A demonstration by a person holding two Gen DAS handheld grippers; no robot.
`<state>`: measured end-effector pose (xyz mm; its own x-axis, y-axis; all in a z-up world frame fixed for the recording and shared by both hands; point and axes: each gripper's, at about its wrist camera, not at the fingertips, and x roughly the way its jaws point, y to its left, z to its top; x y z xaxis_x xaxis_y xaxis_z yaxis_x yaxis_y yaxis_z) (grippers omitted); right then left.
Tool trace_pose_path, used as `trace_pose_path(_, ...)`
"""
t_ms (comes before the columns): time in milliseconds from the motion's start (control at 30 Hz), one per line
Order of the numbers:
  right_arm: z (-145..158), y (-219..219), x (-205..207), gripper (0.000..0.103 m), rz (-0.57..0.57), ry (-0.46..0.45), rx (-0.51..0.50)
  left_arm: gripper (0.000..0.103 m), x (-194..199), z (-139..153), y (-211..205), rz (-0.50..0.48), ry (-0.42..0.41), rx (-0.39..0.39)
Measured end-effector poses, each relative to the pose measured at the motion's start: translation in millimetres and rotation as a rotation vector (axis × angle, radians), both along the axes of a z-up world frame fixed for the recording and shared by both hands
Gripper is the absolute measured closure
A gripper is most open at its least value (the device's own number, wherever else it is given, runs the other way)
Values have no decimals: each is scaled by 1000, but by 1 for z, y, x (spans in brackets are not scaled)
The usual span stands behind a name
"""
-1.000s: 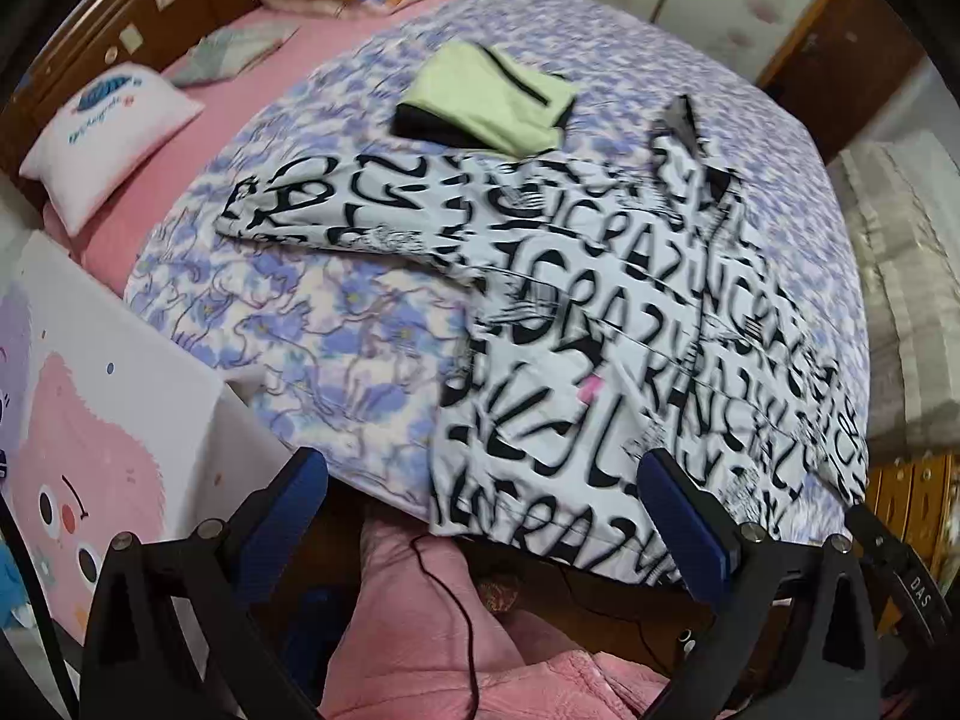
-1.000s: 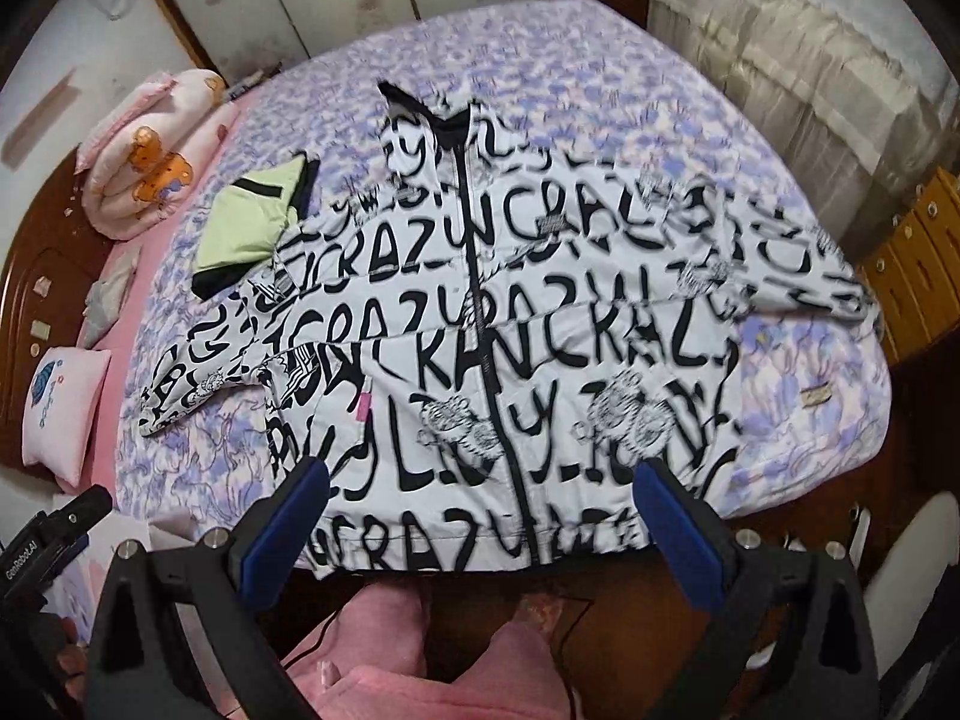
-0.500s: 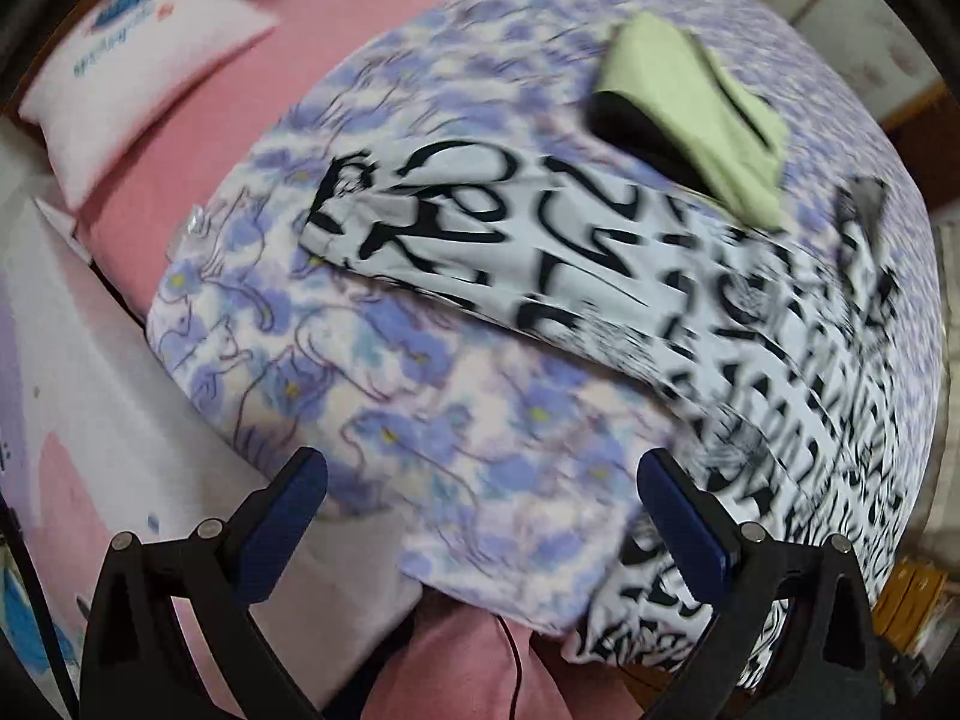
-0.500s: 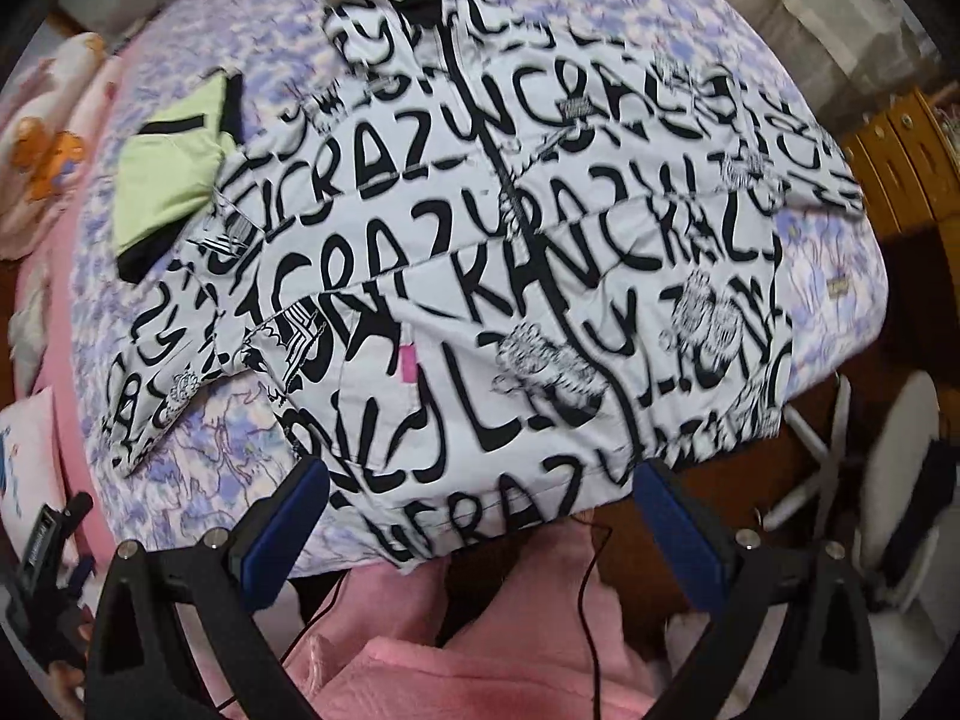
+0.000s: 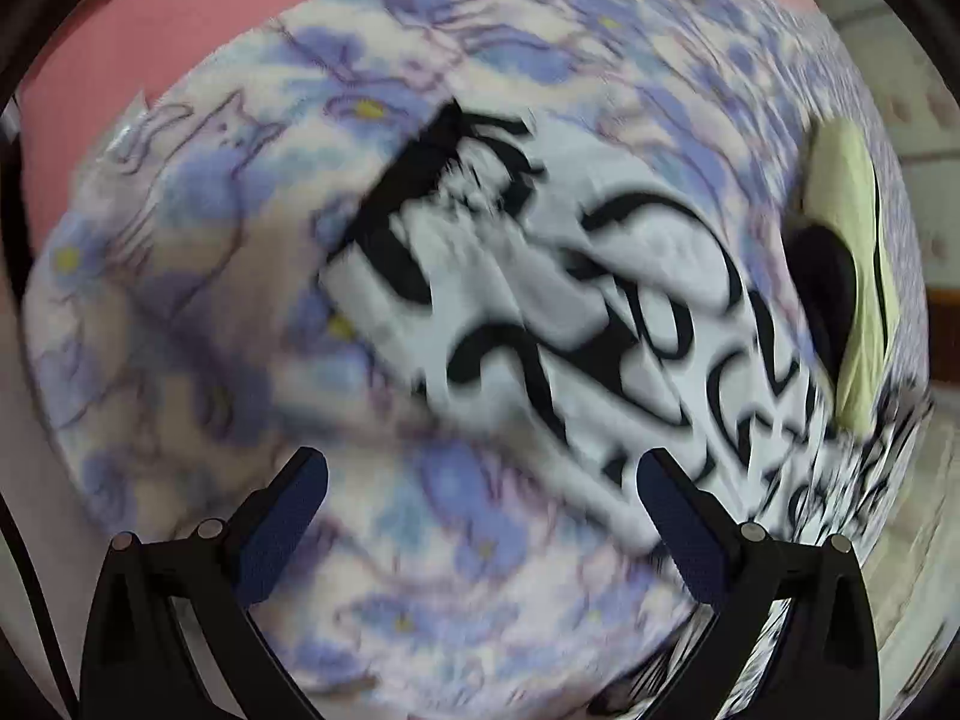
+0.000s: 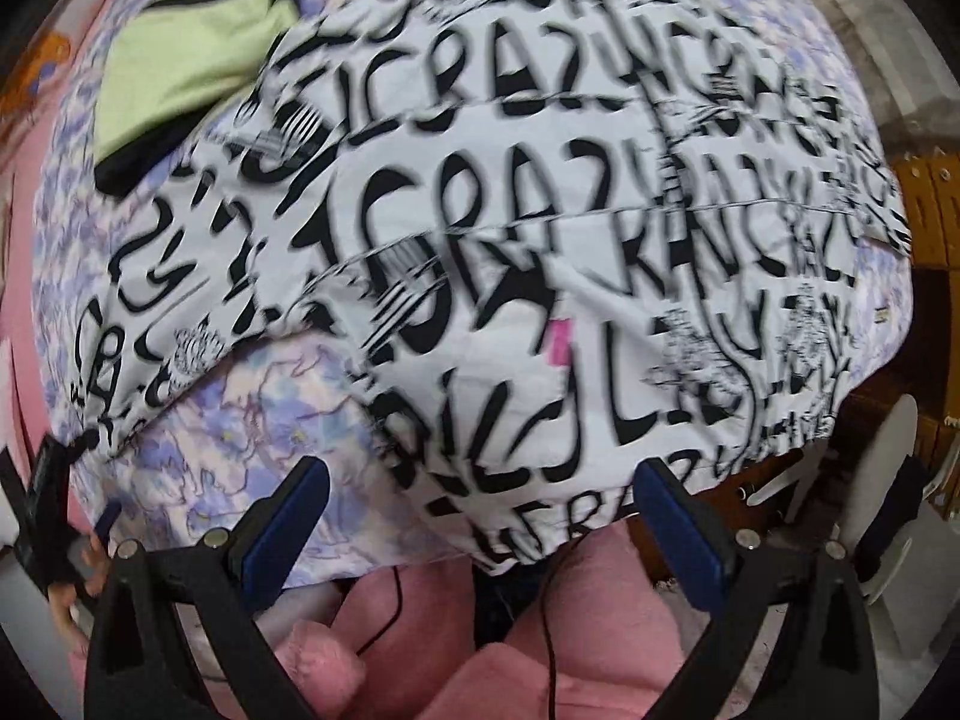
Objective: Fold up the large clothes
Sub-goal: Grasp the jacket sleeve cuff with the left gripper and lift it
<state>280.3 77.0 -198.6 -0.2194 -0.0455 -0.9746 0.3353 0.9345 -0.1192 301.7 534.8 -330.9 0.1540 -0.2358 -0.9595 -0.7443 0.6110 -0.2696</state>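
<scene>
Jacket, white w/ black lettering, spread flat on bed's floral blanket; hem hangs over bed edge. Sleeve cuff lies on blanket just ahead of L gripper, fingers spread, holding nothing. R gripper also spread, empty, over jacket hem. Folded green garment beside jacket shoulder, touching. Both views blurred.

The right hand-held gripper, jaws wide apart, hangs over the lettered jacket spread on the floral bedspread.
</scene>
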Motion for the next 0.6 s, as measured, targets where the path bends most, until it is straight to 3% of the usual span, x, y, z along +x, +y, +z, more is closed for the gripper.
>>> trace_pose_path(233,-18,40,4,2,58,72,33,2,10,-42,34,157,-21,-39)
trace_pose_path(400,-18,55,11,2,93,52,58,8,17,-48,39,228,-40,19)
trace_pose_path(500,-19,57,14,2,124,34,62,27,19,-47,39,269,-46,50)
trace_pose_path(533,-19,57,15,2,130,28,64,40,18,-45,39,274,-51,56)
trace_pose_path(600,-20,54,15,2,135,21,68,54,16,-40,36,286,-68,68)
